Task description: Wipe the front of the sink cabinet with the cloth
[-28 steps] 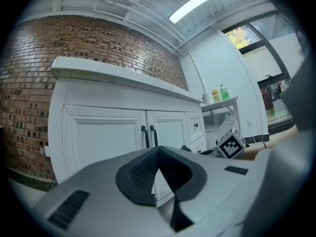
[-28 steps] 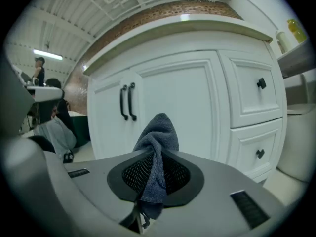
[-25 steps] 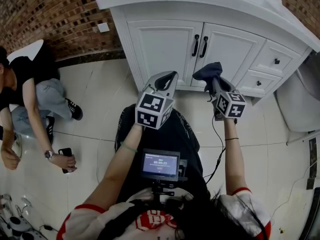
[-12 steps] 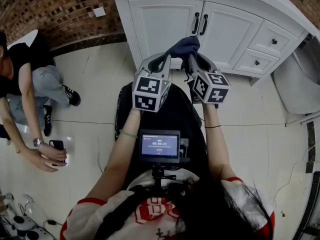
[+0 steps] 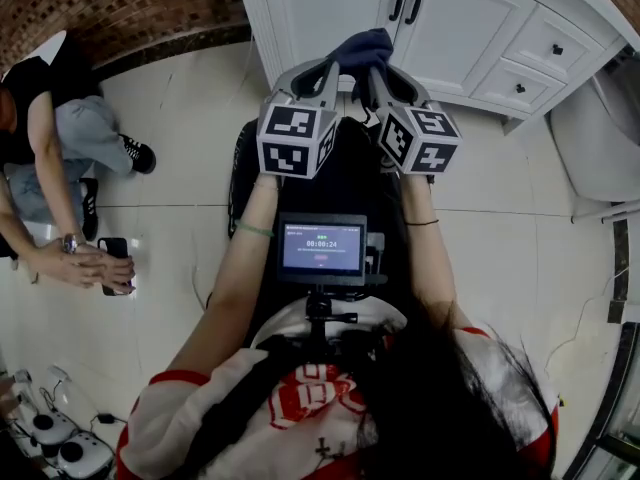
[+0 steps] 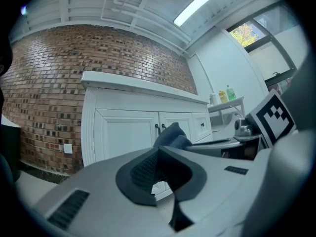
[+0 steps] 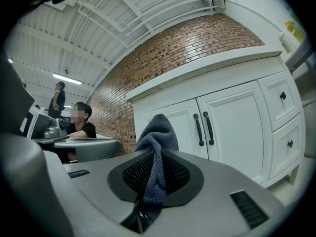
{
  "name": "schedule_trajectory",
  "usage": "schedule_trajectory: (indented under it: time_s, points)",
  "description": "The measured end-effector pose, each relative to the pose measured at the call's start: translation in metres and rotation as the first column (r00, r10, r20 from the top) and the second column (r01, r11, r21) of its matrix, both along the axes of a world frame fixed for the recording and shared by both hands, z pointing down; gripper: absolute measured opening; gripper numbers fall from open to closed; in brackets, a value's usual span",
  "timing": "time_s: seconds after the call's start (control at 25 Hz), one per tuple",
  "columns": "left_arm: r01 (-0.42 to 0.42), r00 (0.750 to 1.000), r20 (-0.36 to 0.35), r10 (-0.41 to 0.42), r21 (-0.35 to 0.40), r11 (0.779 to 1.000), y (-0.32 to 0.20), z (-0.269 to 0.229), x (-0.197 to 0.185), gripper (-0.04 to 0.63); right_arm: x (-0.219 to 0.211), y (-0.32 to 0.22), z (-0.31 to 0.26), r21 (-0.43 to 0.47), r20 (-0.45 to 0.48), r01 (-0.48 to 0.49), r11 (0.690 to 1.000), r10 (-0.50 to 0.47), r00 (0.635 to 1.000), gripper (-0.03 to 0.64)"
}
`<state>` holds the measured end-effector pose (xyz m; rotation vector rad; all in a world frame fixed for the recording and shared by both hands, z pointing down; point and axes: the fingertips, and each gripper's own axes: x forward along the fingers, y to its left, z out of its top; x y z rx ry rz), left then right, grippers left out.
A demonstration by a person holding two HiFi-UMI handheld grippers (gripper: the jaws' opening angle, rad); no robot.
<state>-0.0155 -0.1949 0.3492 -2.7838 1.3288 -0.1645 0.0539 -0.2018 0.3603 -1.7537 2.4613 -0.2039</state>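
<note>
Your right gripper [image 7: 148, 191] is clamped shut on the cloth [image 7: 157, 132]. The jaws pinch only a narrow fold, and the rest of the dark blue cloth stands up in a bunch above the tips. Your left gripper [image 6: 159, 179] has its jaws closed together with nothing between them, and it sits just beside the right one. The cloth is raised in front of the cabinet [image 5: 330, 8], facing the left door, and does not touch it yet.

The thin grip is the main risk. If you press hard or drag against the panel, the fold may pull out of the jaws and the cloth will drop to the floor. The loose bunch may also flop aside on contact, so that the hard jaw tips rub the white paint instead of the cloth.

Watch the two dark handles [image 5: 405, 1] where the doors meet. A sweep across them could snag the cloth or hook a door and swing it open.

Keep the left gripper clear, because this close it could knock the right one or catch the cloth.

The person crouching [image 5: 60, 138] on your left is well apart and looks unlikely to be in the way.
</note>
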Motion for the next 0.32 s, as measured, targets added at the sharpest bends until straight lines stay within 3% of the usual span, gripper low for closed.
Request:
schedule_trajectory:
  time_s: [0.32]
  points:
    - [0.012,1.0,-0.012,-0.012,-0.003,1.0,-0.012,0.009,-0.006,0.037,-0.013,-0.009,0.012,-0.005,-0.019,0.016,1.0,-0.016,1.0,0.057]
